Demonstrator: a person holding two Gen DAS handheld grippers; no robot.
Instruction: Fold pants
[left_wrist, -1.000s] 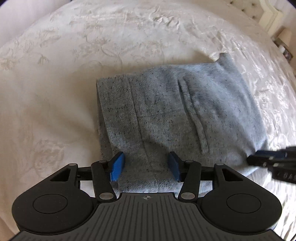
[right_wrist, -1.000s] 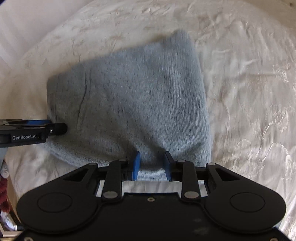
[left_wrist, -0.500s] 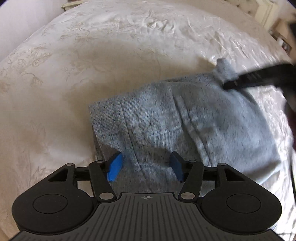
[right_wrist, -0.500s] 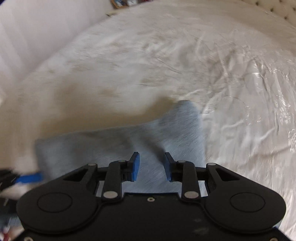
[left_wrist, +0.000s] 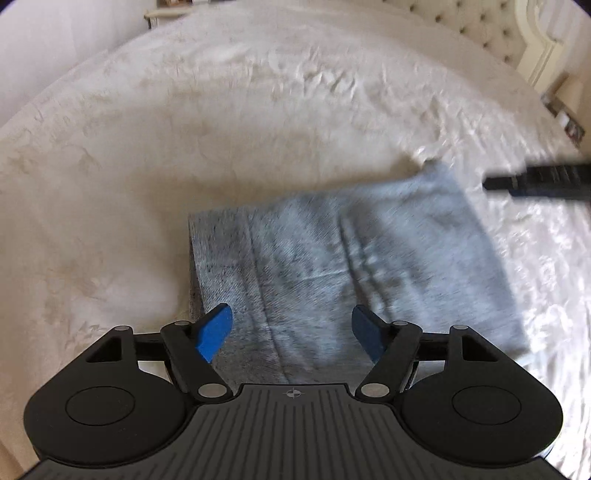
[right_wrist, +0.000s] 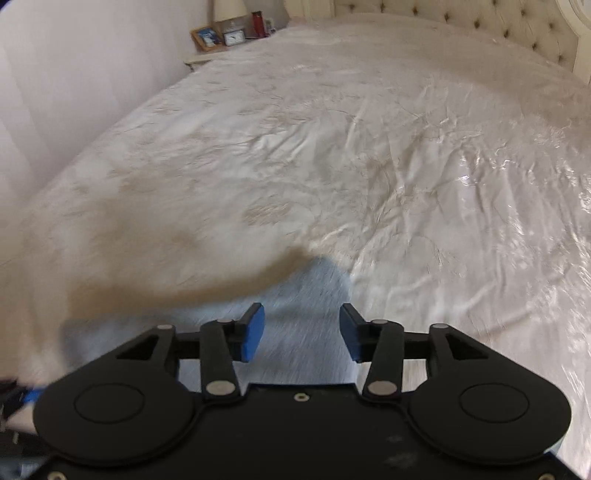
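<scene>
From the left wrist, the folded grey pants (left_wrist: 351, 266) lie whole on the cream bedspread (left_wrist: 184, 129), long side running left to right; the left gripper (left_wrist: 291, 330) is spreading above them, pinching nothing. From the right wrist, only one blurred corner shows below the right gripper (right_wrist: 301, 330), also opening and empty, plus a nightstand (right_wrist: 221, 40).

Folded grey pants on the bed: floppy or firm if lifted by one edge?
Probably floppy: the pants are soft knit, lying in creased layers. Lifted by one edge, the fold would likely sag open. Likely light, and may slide on the shiny bedspread.
</scene>
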